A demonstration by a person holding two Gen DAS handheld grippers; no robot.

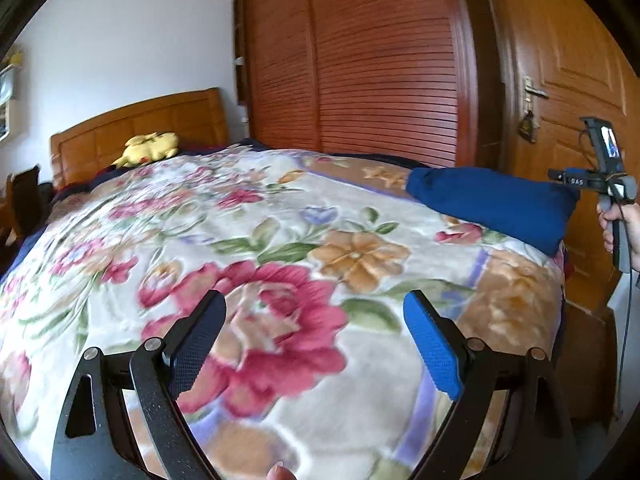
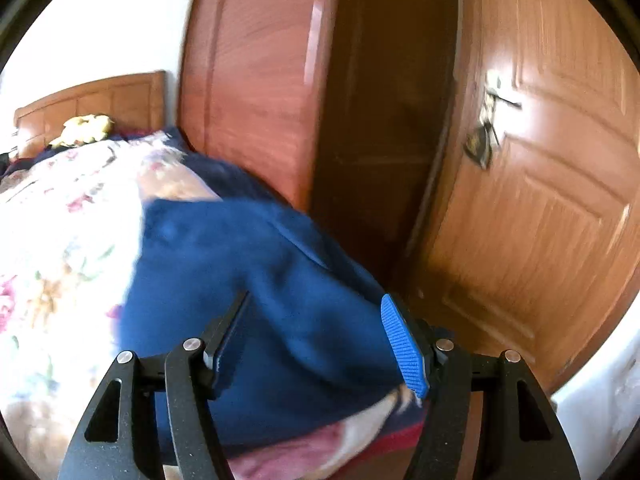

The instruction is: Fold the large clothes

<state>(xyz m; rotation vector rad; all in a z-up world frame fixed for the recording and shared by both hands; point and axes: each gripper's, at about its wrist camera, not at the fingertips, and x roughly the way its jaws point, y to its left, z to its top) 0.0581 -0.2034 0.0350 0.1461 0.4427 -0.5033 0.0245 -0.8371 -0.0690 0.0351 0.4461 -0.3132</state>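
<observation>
A folded dark blue garment (image 1: 492, 204) lies at the far right corner of the bed, on the floral blanket (image 1: 280, 240). My left gripper (image 1: 316, 320) hovers open over the blanket's big red flower, well short of the garment, with nothing between its fingers. In the right wrist view the blue garment (image 2: 248, 280) fills the middle. My right gripper (image 2: 316, 320) stands open just above its near part, and its blue pads (image 2: 404, 348) do not press on the cloth. Both views are blurred by motion.
A wooden headboard (image 1: 136, 136) with a yellow plush toy (image 1: 148, 148) is at the far left. A slatted wardrobe (image 1: 360, 60) and a wooden door (image 1: 568, 80) stand behind the bed. A hand (image 1: 624, 224) holds the right gripper's handle at the right edge.
</observation>
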